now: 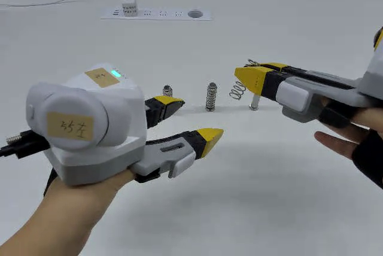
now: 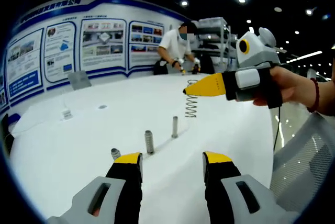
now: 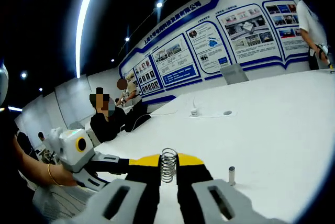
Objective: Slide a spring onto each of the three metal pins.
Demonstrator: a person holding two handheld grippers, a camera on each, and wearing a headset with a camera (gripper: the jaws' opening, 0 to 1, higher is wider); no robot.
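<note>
The right gripper is clamped on a spring that hangs roughly upright, just above and left of the bare pin on the desk. We judge this gripper the nearer. The left gripper hovers with its jaws apart.

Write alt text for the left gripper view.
The right gripper holds a spring dangling near a bare metal pin on the white table. Two other pins stand in line with it, beyond the open left gripper.
</note>
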